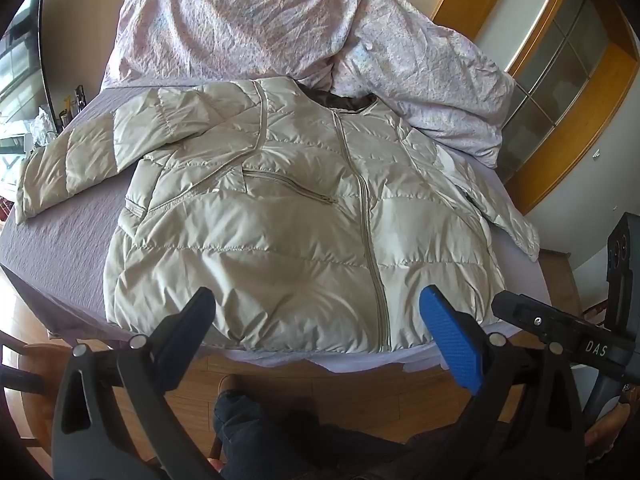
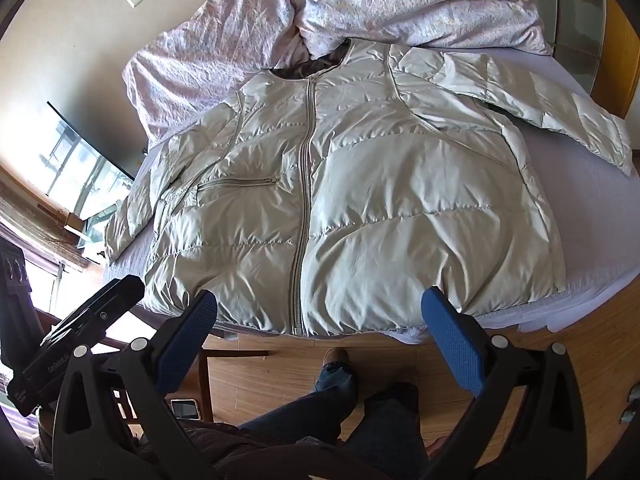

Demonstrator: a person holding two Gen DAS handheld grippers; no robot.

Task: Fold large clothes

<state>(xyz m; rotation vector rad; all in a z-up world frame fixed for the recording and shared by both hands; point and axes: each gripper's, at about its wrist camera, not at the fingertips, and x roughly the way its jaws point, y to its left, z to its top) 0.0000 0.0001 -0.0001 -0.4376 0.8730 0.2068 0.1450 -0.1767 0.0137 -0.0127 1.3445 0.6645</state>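
The beige puffer jacket lies flat, front up, on the bed, its zipper running straight away from both grippers. Left gripper and right gripper hover released at its hem, equally near.

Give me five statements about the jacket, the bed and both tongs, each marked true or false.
1. The jacket lies front up with its zipper closed. True.
2. Both sleeves are folded across the chest. False: each sleeve lies spread out to the side.
3. The left tongs grip the hem. False: they are open, holding nothing.
4. The right tongs are open. True.
5. A crumpled floral quilt lies beyond the collar. True.
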